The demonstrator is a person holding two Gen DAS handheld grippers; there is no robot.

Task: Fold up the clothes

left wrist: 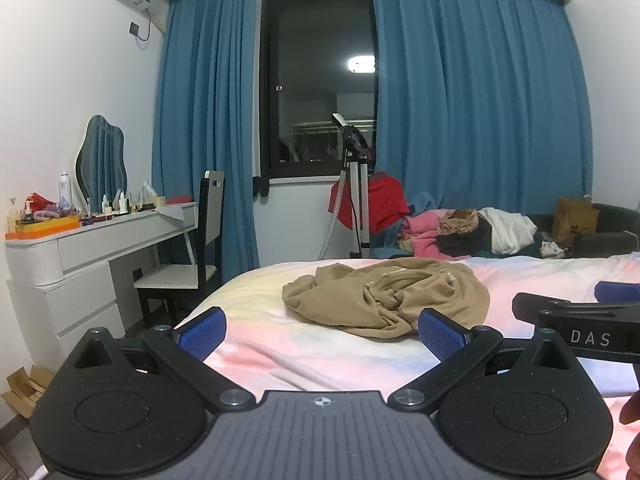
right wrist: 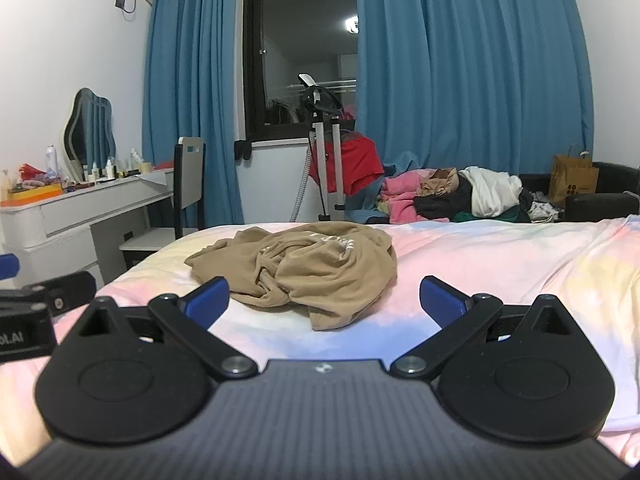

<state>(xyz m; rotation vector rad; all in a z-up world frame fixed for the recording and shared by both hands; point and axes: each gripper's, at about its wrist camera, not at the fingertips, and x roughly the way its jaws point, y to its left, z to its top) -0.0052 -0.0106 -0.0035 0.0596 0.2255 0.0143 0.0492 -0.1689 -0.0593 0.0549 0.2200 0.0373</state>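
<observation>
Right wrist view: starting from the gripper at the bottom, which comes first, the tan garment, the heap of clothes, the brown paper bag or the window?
From the right gripper, jaws open:
1. Tan garment, crumpled on the bed just ahead.
2. Heap of clothes, beyond the bed, right of centre, and the brown paper bag, far right: too close to call.
3. Window, on the back wall between the curtains.

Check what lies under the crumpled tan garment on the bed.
The tan garment lies bunched on the pastel bedsheet, which shows all around it. Whatever sits beneath its folds is covered; neither view shows it.
</observation>
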